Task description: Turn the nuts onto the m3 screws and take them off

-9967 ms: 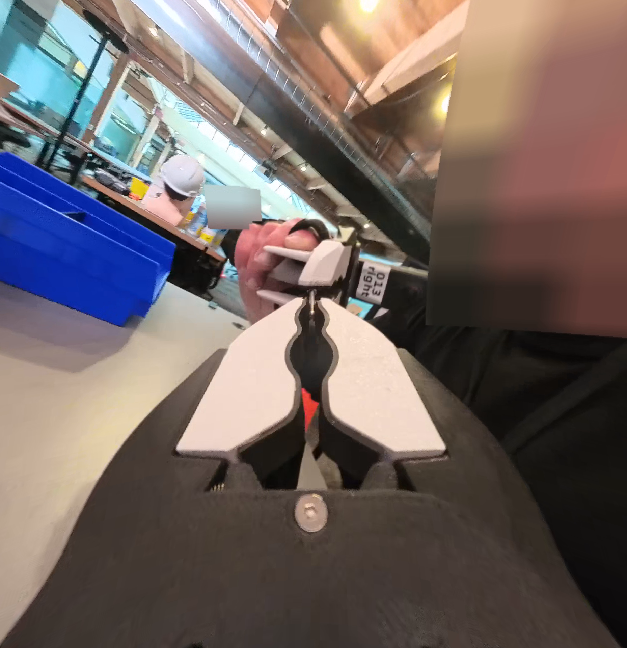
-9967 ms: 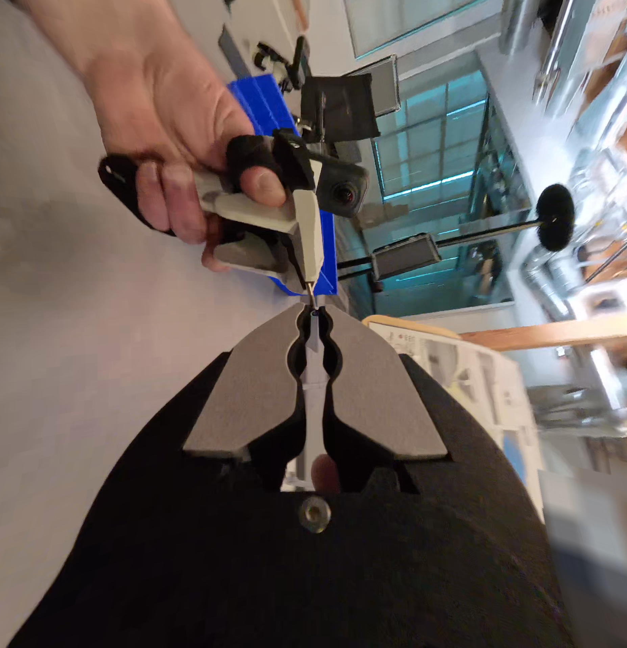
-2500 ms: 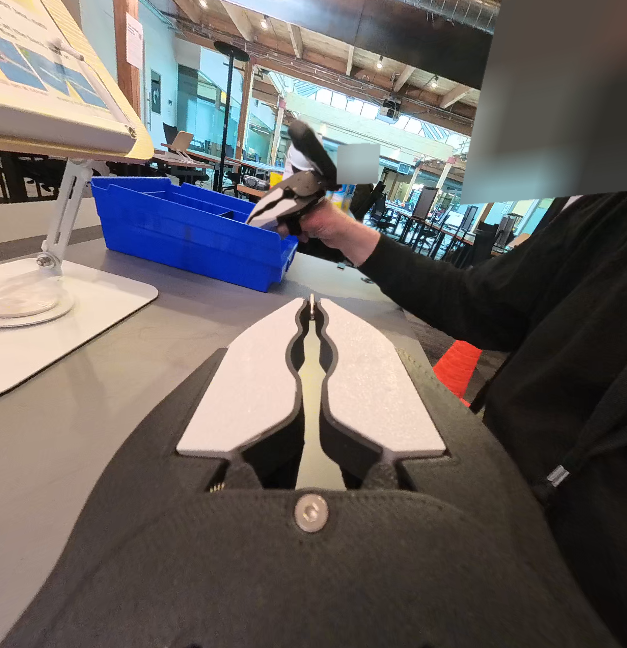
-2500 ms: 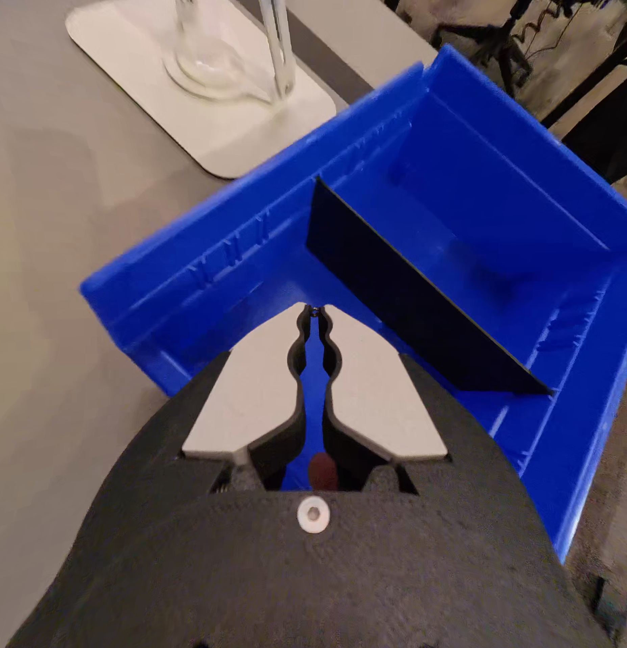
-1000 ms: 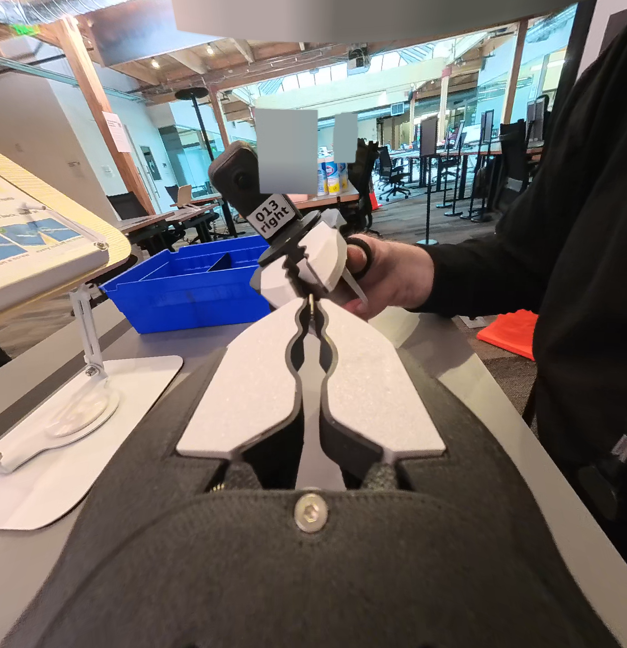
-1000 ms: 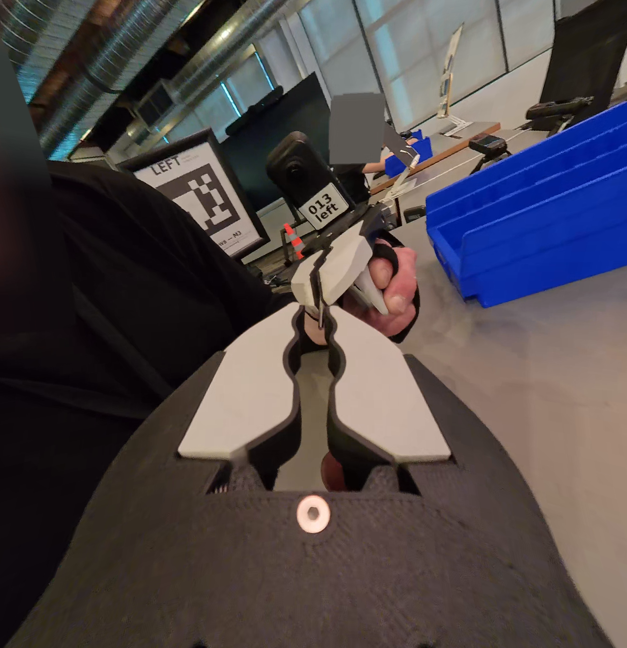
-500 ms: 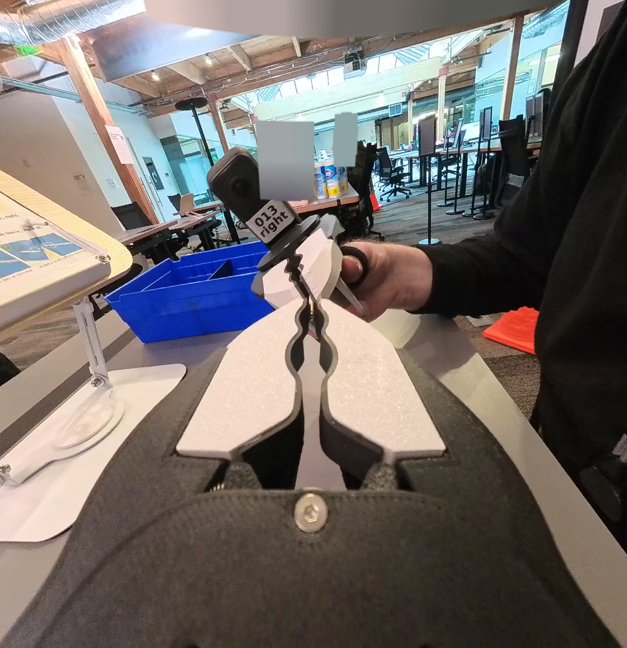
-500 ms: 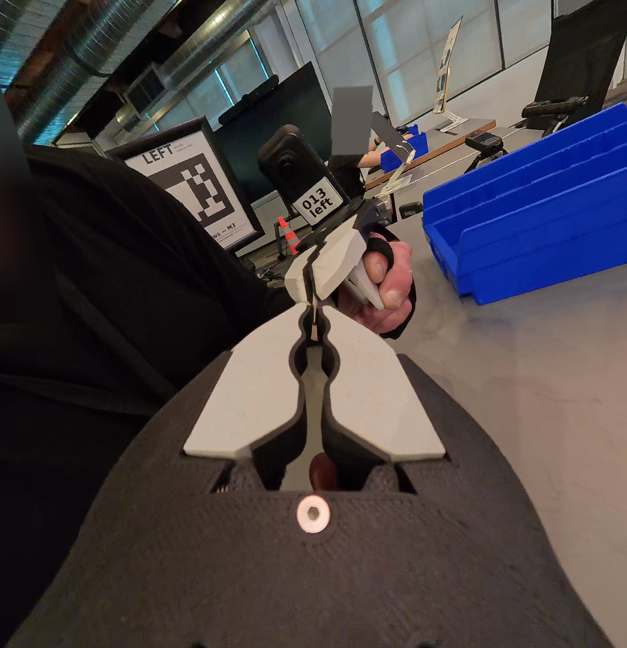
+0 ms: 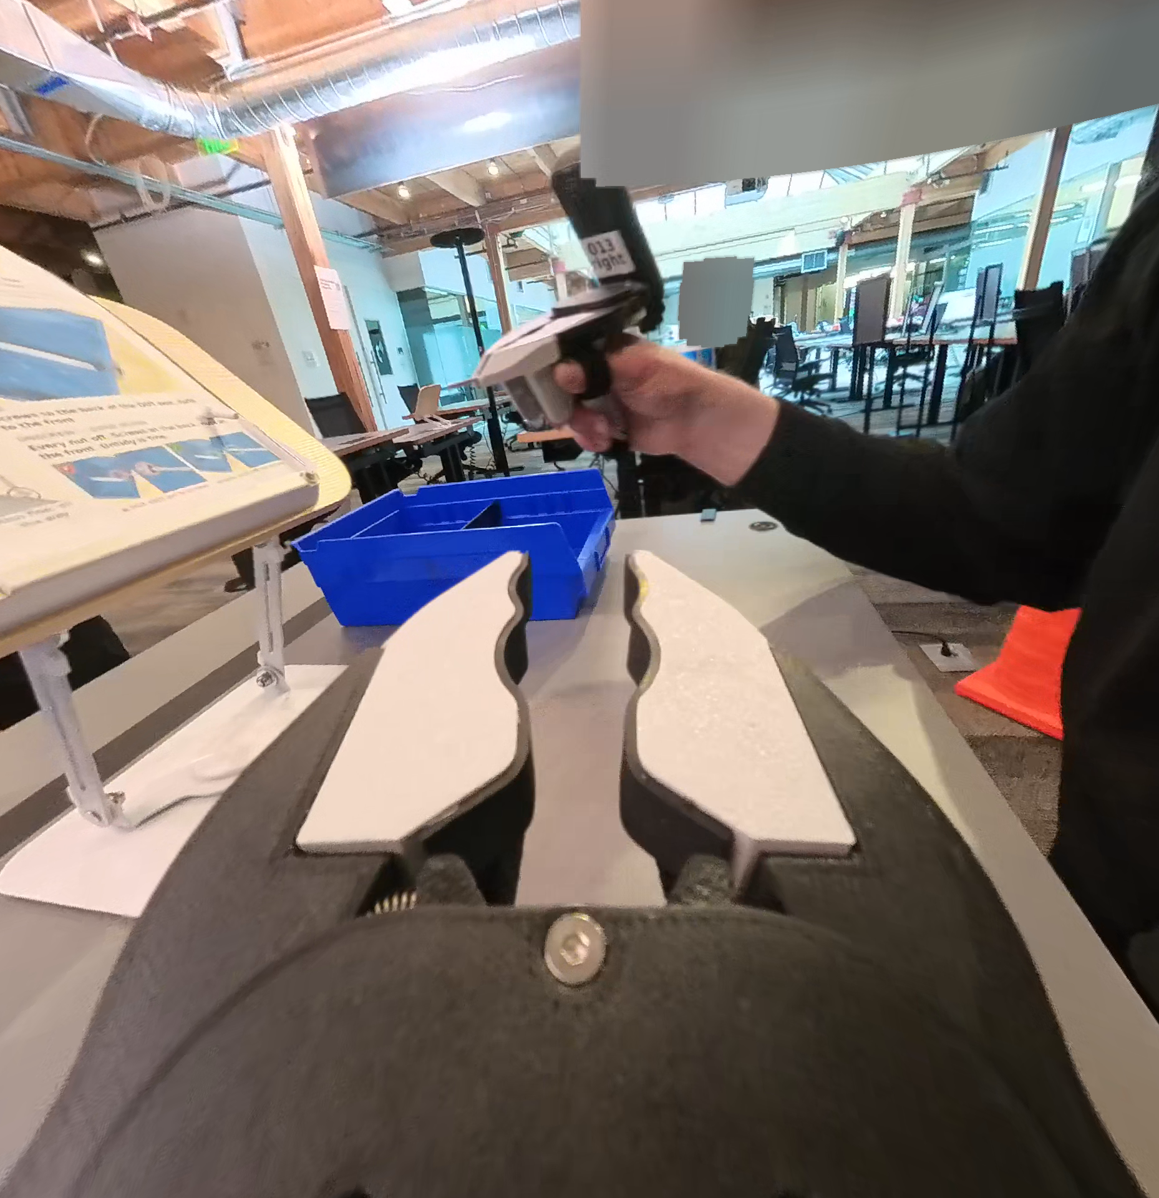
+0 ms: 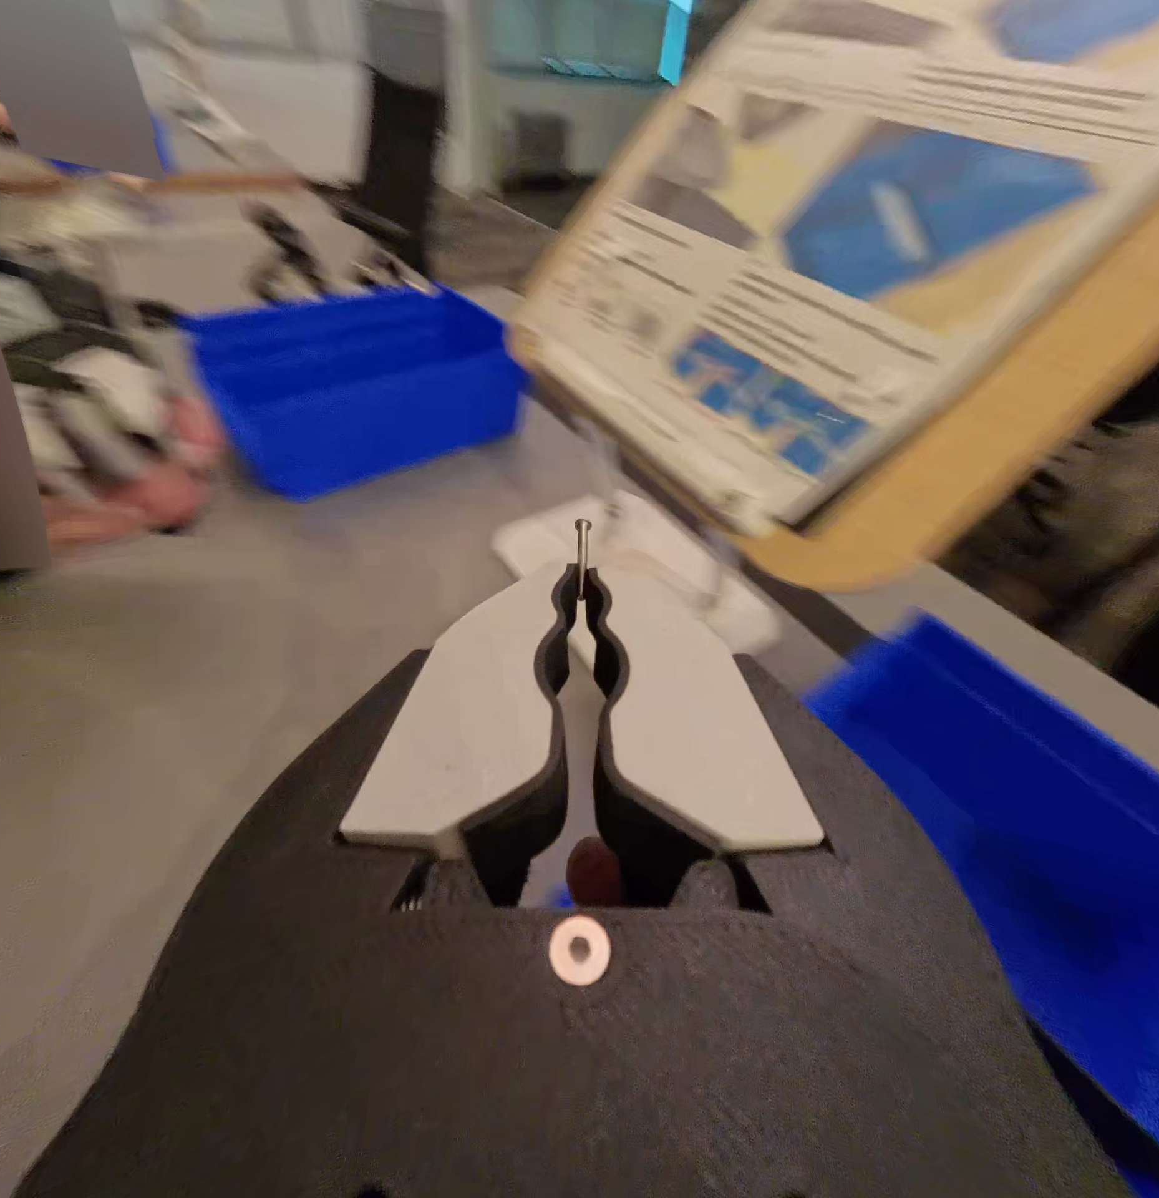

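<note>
My left gripper [image 9: 575, 563] is open and empty, its white fingers [image 9: 434, 687] spread above the grey table [image 9: 726, 551]. My right gripper [image 10: 581, 574] is shut on a thin m3 screw [image 10: 583, 554] that sticks out past the tips, head outward. In the left wrist view the right gripper [image 9: 489, 369] shows held up in a hand, above and beyond the blue bin [image 9: 454, 544]. The right wrist view is blurred by motion. I cannot see a nut in either view.
A board with instruction sheets [image 9: 110, 421] stands on a white stand [image 9: 143, 817] at the left. The blue divided bin also shows in the right wrist view [image 10: 356, 382]; a second blue bin [image 10: 1017, 810] lies at its right. An orange cone [image 9: 1030, 668] is on the floor. One gripper's finger ends stand about 25 cm off the other's.
My left gripper has opened and let go of the screw. My right gripper now holds the screw, has pulled away upward and swung toward the instruction board.
</note>
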Tool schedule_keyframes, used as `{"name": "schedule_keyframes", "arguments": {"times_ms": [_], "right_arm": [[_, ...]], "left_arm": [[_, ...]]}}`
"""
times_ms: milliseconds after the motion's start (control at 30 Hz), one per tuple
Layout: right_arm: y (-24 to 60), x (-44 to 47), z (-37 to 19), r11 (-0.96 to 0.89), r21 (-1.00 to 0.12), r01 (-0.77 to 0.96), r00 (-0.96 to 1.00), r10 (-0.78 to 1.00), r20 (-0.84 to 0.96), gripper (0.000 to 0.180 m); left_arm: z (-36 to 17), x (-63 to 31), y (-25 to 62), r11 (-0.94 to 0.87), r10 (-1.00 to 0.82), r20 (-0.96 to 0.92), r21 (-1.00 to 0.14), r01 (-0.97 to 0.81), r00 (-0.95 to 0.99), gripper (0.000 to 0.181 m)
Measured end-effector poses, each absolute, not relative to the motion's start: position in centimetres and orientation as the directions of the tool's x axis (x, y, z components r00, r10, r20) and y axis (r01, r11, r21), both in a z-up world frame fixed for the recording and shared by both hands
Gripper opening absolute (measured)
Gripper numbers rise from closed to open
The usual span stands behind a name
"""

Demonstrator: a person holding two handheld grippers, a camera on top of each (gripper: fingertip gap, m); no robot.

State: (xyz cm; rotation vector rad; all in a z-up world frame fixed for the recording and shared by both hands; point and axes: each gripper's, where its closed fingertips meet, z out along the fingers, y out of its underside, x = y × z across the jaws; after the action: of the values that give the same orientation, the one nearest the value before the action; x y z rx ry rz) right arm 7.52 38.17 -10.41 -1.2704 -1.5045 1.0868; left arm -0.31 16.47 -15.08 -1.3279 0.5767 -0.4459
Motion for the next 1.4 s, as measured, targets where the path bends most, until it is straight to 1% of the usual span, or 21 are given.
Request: {"name": "schedule_keyframes", "arguments": {"times_ms": [67,133,167,233,300,400,467,633,700,800,900,967,1000,1133,1233,1300,1400], "right_arm": [[44.6,8.4,-11.3,0.106,-0.939,0.326,0.039,0.991,0.126,0.002],[50.3,8.7,-13.5,0.077,-0.901,0.427,0.141,0.979,0.15,0.002],[52.8,8.7,-14.9,0.06,-0.873,0.484,0.173,0.971,0.163,0.003],[56.0,8.4,-17.3,0.004,-0.841,0.54,0.201,0.97,0.133,0.003],[58.2,8.0,-19.5,-0.044,-0.807,0.589,0.221,0.969,0.109,0.003],[60.1,7.8,-22.7,-0.082,-0.725,0.684,0.243,0.963,0.12,0.003],[60.5,7.6,-24.4,-0.121,-0.691,0.712,0.242,0.967,0.08,0.003],[61.4,7.7,-24.8,-0.138,-0.672,0.728,0.263,0.961,0.088,0.008],[61.2,7.5,-24.2,-0.137,-0.698,0.703,0.259,0.963,0.072,0.018],[60.7,7.9,-22.9,-0.127,-0.725,0.677,0.269,0.96,0.083,0.019],[59.3,8.8,-20.4,-0.075,-0.763,0.642,0.282,0.948,0.144,0.01],[57.6,9.5,-18.2,-0.034,-0.807,0.589,0.291,0.941,0.173,0.006],[56.4,9.8,-17.0,0.0,-0.826,0.563,0.286,0.938,0.195,0.0],[50.1,10.7,-13.6,0.144,-0.858,0.493,0.254,0.92,0.3,0.0],[44.5,10.6,-11.8,0.262,-0.861,0.435,0.212,0.9,0.381,0.0],[40.8,10.1,-10.9,0.298,-0.884,0.361,0.18,0.907,0.379,0.0],[35.8,8.1,-11.3,0.33,-0.901,0.283,0.094,0.925,0.368,0.0]], "left_arm": [[-15.4,-0.3,16.6,0.163,-0.622,-0.111,-0.987,-0.01,0.775,0.019],[-16.0,-0.3,16.9,0.136,-0.628,-0.102,-0.991,-0.02,0.772,0.012],[-16.1,-0.4,17.0,0.132,-0.625,-0.095,-0.991,-0.015,0.775,0.011],[-16.3,-0.5,17.1,0.126,-0.626,-0.086,-0.992,-0.008,0.775,0.009],[-16.5,-0.7,17.2,0.123,-0.617,-0.09,-0.992,-0.017,0.782,0.008],[-16.8,-1.0,17.4,0.106,-0.616,-0.073,-0.994,-0.01,0.785,0.008],[-16.9,-1.0,17.5,0.1,-0.618,-0.066,-0.995,-0.006,0.783,0.009],[-17.1,-1.3,17.7,0.087,-0.614,-0.052,-0.996,0.002,0.788,0.013],[-17.0,-1.5,17.7,0.092,-0.61,-0.052,-0.996,0.006,0.791,0.014],[-16.7,-1.5,17.6,0.099,-0.609,-0.053,-0.995,0.009,0.791,0.014],[-16.6,-1.5,17.5,0.104,-0.604,-0.06,-0.995,0.004,0.795,0.014],[-16.4,-1.6,17.4,0.111,-0.597,-0.063,-0.994,0.005,0.8,0.014],[-16.3,-1.7,17.3,0.115,-0.595,-0.064,-0.993,0.007,0.801,0.014],[-15.8,-1.9,16.9,0.138,-0.587,-0.078,-0.99,0.005,0.806,0.007],[-15.8,-1.9,16.8,0.144,-0.585,-0.084,-0.99,0.001,0.806,0.0],[-16.0,-1.9,17.0,0.137,-0.583,-0.082,-0.991,-0.001,0.808,0.0],[-16.2,-1.8,17.2,0.13,-0.581,-0.079,-0.992,-0.004,0.81,0.0]]}}
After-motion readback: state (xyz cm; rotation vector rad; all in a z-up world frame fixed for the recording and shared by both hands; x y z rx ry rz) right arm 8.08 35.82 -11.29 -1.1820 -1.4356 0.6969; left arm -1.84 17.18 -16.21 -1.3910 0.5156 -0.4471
